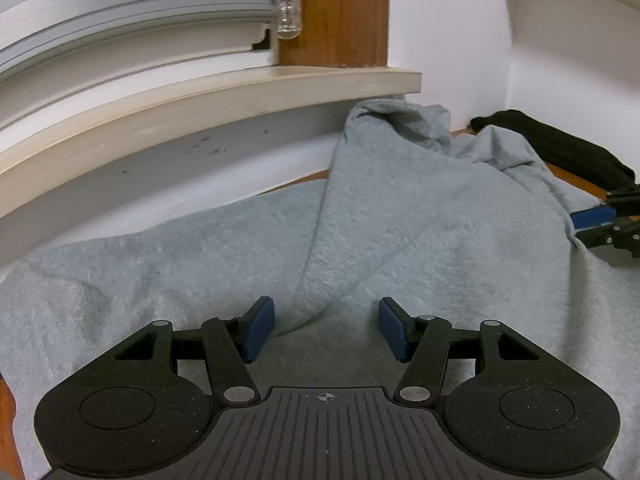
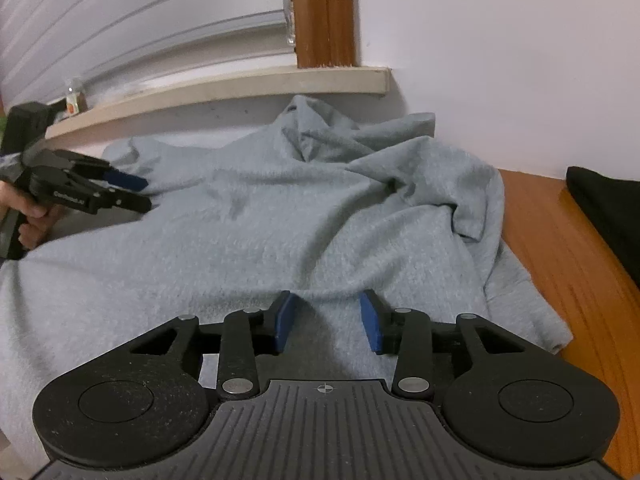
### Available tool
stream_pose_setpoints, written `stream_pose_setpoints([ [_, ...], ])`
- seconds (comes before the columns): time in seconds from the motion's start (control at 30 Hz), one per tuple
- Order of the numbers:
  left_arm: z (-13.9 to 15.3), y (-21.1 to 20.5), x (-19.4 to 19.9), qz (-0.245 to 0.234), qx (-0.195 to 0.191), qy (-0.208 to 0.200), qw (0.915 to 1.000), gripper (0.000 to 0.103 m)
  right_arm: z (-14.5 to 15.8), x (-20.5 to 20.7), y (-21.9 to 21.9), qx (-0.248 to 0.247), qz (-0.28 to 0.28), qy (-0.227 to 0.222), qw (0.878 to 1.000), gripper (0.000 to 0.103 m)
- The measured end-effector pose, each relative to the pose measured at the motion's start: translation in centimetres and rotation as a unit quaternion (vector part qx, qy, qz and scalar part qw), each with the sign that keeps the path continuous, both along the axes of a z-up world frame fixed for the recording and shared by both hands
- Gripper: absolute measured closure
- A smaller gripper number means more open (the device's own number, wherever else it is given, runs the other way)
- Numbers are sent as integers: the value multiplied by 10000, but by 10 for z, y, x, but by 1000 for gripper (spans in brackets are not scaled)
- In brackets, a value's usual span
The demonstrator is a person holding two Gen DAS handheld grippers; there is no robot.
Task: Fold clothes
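Grey shirt [image 2: 320, 208] lies rumpled on the wood surface [image 2: 560, 248] under the sill [image 1: 200, 96]. Left gripper [image 1: 326, 330] and right gripper [image 2: 328, 322] both spread, hovering over fabric, pinching nothing.

Soft, even indoor light throughout, with no glare and no visible source. Faint shadows only in the folds of the grey garment [image 1: 400, 208] and under the window sill [image 1: 208, 96]. Strong fisheye bowing of sill and blinds [image 2: 140, 24], with dark vignetting in the upper corners. Slight motion blur toward the edges, notably on the table [image 2: 560, 248] grain; centre reasonably sharp.
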State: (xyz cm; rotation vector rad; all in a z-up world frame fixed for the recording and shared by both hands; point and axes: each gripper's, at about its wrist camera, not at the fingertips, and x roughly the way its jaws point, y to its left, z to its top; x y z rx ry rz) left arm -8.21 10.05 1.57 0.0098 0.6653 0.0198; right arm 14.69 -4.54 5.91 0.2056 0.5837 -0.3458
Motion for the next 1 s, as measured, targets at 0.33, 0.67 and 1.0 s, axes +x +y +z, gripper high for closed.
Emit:
stream_pose_setpoints([
  [0.33, 23, 12, 25, -154, -452, -503, 9976, 25, 1, -17, -5, 171, 67, -198, 9996, 52],
  [0.67, 7, -1, 24, -405, -108, -518, 9978, 5, 30, -36, -72, 6, -960, -565, 9938, 47],
  [1.0, 13, -4, 13, -262, 18, -970, 9949, 0, 15, 19, -124, 528, -1191, 39, 9915, 97],
])
